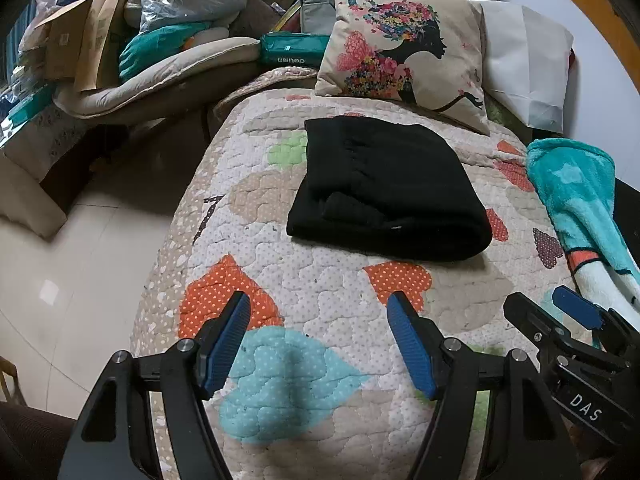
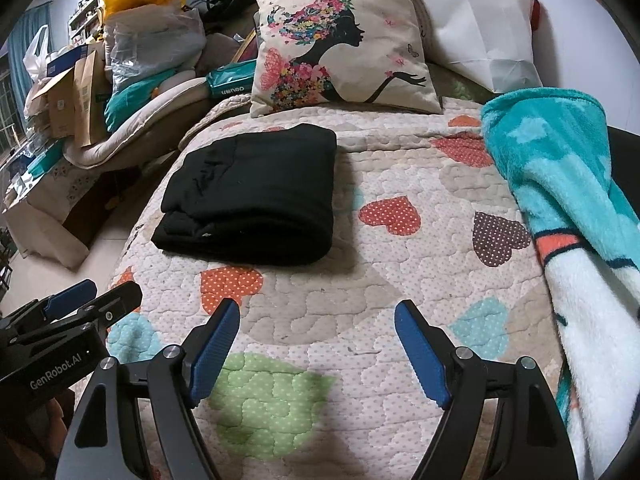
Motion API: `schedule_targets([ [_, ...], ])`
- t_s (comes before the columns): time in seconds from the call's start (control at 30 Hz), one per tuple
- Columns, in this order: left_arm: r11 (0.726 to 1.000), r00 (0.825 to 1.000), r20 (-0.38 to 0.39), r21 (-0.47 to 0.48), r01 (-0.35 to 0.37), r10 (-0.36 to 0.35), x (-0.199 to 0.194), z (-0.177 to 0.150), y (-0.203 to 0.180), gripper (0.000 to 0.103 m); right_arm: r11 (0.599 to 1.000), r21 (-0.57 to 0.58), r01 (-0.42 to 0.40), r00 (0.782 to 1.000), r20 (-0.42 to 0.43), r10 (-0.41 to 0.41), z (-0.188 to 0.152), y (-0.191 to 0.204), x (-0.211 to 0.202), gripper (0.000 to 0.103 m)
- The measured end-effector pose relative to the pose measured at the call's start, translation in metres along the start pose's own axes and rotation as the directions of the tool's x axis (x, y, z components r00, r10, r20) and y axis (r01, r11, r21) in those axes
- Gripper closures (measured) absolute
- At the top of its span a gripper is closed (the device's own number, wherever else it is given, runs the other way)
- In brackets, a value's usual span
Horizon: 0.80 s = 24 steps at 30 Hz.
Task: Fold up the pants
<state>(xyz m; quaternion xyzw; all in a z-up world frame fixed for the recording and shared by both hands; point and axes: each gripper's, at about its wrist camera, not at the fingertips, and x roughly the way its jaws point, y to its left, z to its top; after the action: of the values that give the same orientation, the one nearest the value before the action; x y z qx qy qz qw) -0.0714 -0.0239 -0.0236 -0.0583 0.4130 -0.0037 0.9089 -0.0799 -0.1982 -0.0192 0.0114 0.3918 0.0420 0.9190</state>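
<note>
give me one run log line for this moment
pants: folded on quilt | left gripper: open, empty | right gripper: open, empty

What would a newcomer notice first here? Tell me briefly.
The black pants lie folded in a neat bundle mid-quilt. Behind them leans a pillow printed with a flowery silhouette; a teal blanket drapes along the right edge. Both grippers hover open, empty.
</note>
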Motion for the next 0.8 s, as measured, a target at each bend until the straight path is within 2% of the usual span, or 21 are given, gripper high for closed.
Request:
schedule_targets([
  [0.6, 1.0, 1.0, -0.001, 0.004, 0.001, -0.001, 0.001, 0.001, 0.001, 0.033, 1.0, 0.001, 0.001, 1.0, -0.011, -0.001, -0.003, 0.0, 0.003, 0.018],
  [0.7, 0.999, 0.999, 0.024, 0.016, -0.034, 0.033, -0.002, 0.001, -0.001, 0.033, 1.0, 0.001, 0.0, 1.0, -0.011, 0.0, -0.003, 0.0, 0.003, 0.018],
  [0.8, 0.996, 0.993, 0.085, 0.027, -0.083, 0.081, -0.013, 0.004, -0.002, 0.033, 1.0, 0.001, 0.0, 1.0, -0.01, 0.0, -0.003, -0.001, 0.003, 0.018],
])
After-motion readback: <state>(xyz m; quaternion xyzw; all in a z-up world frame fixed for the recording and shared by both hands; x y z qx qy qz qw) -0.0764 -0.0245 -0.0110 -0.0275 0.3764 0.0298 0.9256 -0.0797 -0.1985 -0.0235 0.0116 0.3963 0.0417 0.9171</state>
